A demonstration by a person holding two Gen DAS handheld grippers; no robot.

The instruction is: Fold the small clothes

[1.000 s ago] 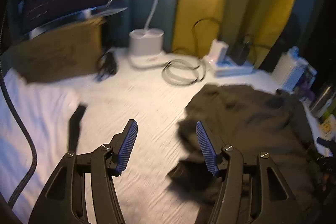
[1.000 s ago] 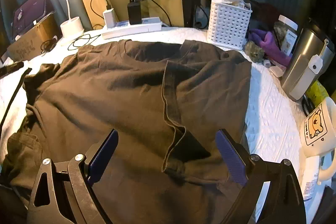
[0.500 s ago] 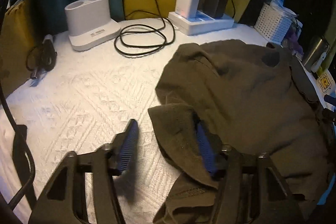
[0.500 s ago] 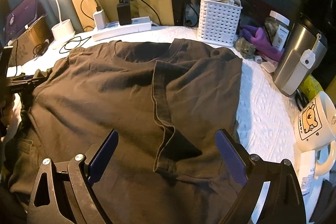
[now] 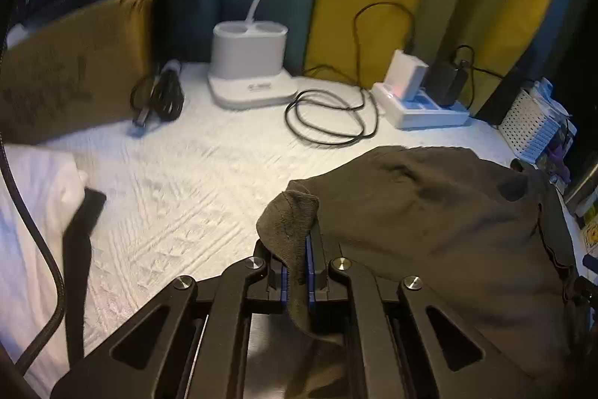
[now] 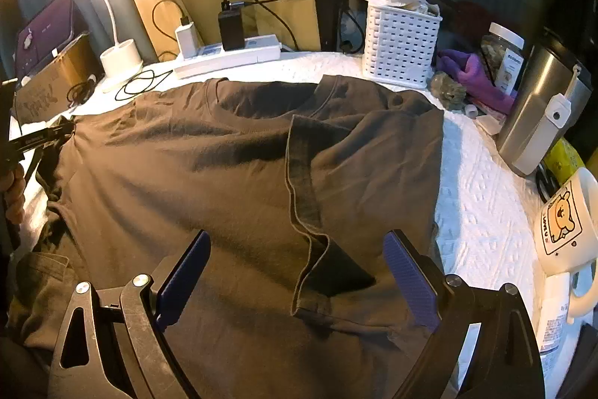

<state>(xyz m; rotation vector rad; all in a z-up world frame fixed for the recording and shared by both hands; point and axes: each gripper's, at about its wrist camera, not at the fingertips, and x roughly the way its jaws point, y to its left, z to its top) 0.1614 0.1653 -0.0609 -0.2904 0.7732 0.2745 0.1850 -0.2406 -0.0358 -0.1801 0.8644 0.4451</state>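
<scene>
A dark olive T-shirt (image 6: 224,174) lies spread on the white textured cover (image 5: 179,197), its right side folded over toward the middle. In the left wrist view my left gripper (image 5: 295,249) is shut on a bunched edge of the T-shirt (image 5: 429,223) at its left side; fabric sticks up between the blue pads. The right wrist view shows that left gripper (image 6: 56,131) at the shirt's far left, with a hand (image 6: 13,189) behind it. My right gripper (image 6: 297,236) hovers open over the shirt's near part, above the folded hem, with nothing between its fingers.
Along the back stand a lamp base (image 5: 248,62), a coiled black cable (image 5: 329,114), a power strip (image 5: 422,107) and a cardboard box (image 5: 71,73). To the right are a white basket (image 6: 401,51), a jar (image 6: 502,58), a steel tumbler (image 6: 538,114) and a mug (image 6: 564,223).
My left gripper has come down onto the shirt's left edge and its jaws have gone from open to shut on the fabric. The right gripper has held still.
</scene>
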